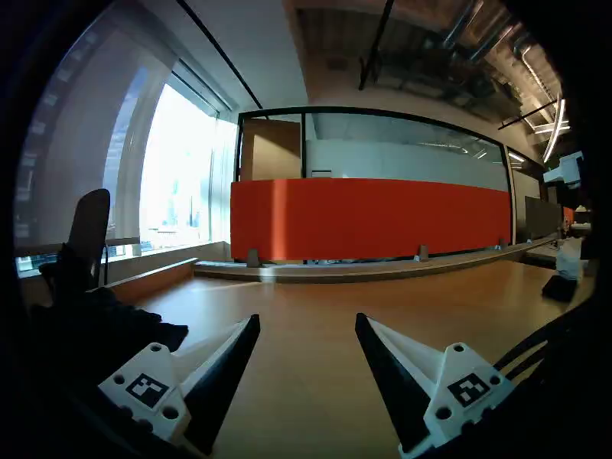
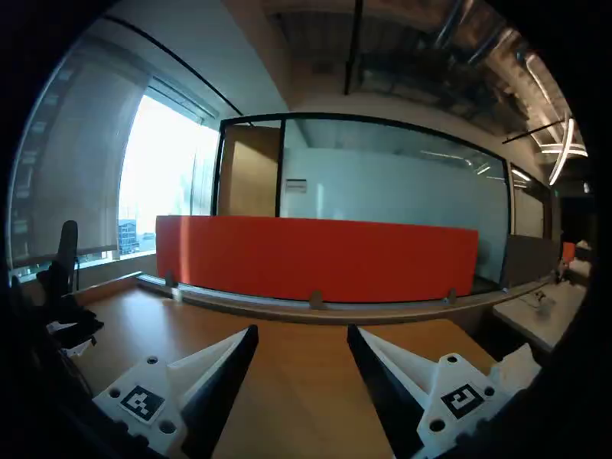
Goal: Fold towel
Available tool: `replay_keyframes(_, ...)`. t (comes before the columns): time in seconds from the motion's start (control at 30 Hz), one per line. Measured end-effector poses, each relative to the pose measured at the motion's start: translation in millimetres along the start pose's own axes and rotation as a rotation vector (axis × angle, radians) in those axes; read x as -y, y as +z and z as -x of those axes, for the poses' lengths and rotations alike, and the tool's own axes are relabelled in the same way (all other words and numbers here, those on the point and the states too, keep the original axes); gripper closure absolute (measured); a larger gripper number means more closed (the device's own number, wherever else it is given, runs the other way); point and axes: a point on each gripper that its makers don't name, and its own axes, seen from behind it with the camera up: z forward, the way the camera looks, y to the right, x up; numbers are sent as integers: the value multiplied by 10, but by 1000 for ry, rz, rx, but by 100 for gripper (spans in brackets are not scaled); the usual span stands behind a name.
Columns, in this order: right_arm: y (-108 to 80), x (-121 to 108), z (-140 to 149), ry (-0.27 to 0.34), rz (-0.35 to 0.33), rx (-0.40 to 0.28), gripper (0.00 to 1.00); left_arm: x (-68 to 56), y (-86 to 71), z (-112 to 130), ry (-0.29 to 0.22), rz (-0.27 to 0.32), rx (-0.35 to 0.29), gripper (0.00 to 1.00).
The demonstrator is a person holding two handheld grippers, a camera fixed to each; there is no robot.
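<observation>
My left claw (image 1: 306,317) and right claw (image 2: 302,329) hover spread and empty over the bare wood surface (image 1: 428,291), which lies open ahead as far as the orange screen (image 1: 367,218) along its far edge. The wall sign (image 2: 296,185) is too small to read. A dark heap (image 1: 115,329), perhaps the towel, lies just left of my left claw.

In the left gripper view, the lower edge cut off the left gripper (image 1: 307,317) behind its marker plates, and a dark heap (image 1: 99,321) at the left lay too deep in shadow to identify. A small dark object (image 1: 560,288) and a pale object (image 1: 570,258) at the far right were too small to make out. In the right gripper view, the lower edge likewise cut off the right gripper (image 2: 302,328), and a dark shape (image 2: 65,291) at the left was unreadable in shadow.
</observation>
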Motion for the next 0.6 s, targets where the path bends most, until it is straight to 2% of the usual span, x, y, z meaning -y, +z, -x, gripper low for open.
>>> replay_keyframes(0.3,-19,-67,36,-18,-1,-1,10,-6,-6,0,0,0,1,8)
replay_keyframes(0.6,-46,-300,13,-48,21,-13,10,-4,-5,0,0,0,1,8)
